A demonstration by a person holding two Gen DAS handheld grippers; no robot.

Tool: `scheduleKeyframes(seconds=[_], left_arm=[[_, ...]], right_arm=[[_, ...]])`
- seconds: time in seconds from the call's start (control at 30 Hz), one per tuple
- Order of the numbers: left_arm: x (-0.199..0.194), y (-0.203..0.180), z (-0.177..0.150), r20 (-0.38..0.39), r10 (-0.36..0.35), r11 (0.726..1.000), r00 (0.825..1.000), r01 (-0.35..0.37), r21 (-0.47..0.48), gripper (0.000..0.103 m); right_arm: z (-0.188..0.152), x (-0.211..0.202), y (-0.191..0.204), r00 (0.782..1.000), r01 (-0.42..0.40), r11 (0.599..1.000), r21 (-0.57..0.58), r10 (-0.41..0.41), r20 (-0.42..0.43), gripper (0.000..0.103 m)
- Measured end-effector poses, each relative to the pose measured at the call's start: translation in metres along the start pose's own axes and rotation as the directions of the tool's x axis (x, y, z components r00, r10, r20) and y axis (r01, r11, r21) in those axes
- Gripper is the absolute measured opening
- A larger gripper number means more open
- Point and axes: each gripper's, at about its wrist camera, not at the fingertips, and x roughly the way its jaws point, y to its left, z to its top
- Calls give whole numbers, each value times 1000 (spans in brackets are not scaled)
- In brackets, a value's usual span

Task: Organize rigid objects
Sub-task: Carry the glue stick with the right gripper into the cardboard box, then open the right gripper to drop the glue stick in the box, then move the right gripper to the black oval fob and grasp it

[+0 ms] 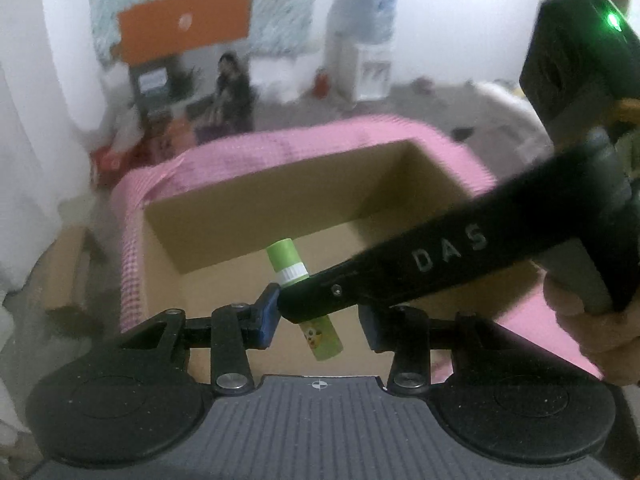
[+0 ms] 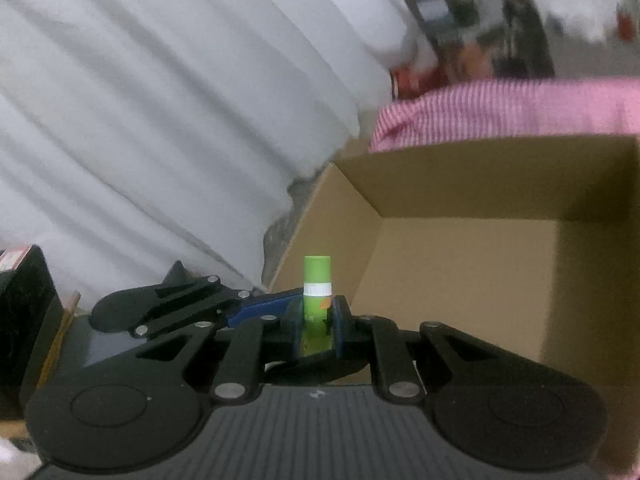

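Note:
A green glue stick (image 2: 317, 280) with a white collar stands between the blue pads of my right gripper (image 2: 316, 322), which is shut on it at the near left corner of an open cardboard box (image 2: 460, 176). In the left wrist view the same glue stick (image 1: 289, 263) is held by the right gripper (image 1: 304, 304), which reaches in from the right across my left gripper (image 1: 318, 322). My left gripper is open, its blue pads (image 1: 267, 318) on either side of the stick and apart from it. The box (image 1: 256, 196) lies below and shows nothing inside.
The box sits on a pink checked cloth (image 1: 132, 248) (image 2: 500, 110). White fabric (image 2: 160, 100) hangs to the left. A second small cardboard box (image 1: 68, 272) lies at the left. A person (image 1: 234, 88) and furniture stand far behind. My hand (image 1: 592, 320) holds the right gripper.

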Motion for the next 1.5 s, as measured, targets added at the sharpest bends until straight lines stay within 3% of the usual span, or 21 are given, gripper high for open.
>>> scheduleKeyframes(seconds=[0.2,0.23,0.37,0.53,0.7,0.87,1.07,1.2,1.37,1.5], left_arm=[[35,36,3,-79,66,997,995,-69,-45,46],[34,40,2,-80,71,996,994,-76,-55,51],[17,51,2,-42,69,993,997,-73,-97,69],[-4,50,-1,22,93,991,995,-90,-103,75],[-28,47,-4,91,91,990,992,-81,-115,82],[-65,39,-16,182,62,992,981,-40,-122,85],[-108,13,-45,287,-36,996,957,59,-73,88],[-110,-12,-72,280,-101,994,955,110,-16,88],[-83,-39,-102,212,-187,981,959,192,-4,88],[-55,-59,-116,122,-268,963,956,270,-4,84]], right_arm=[[38,65,-37,992,9,994,105,4,-124,16],[41,74,-41,990,16,994,112,-1,-138,16],[53,108,-53,982,51,991,122,-28,-186,17],[56,136,-58,971,91,989,118,-61,-231,19],[54,122,-48,974,99,987,126,-70,-217,20],[43,64,-26,992,64,994,87,-53,-118,20],[-11,-55,0,998,-12,999,45,9,70,20],[-69,-111,3,988,-57,997,51,49,146,20],[-147,-141,-18,981,-53,991,124,29,194,20],[-196,-129,-52,989,9,974,226,-42,141,20]])
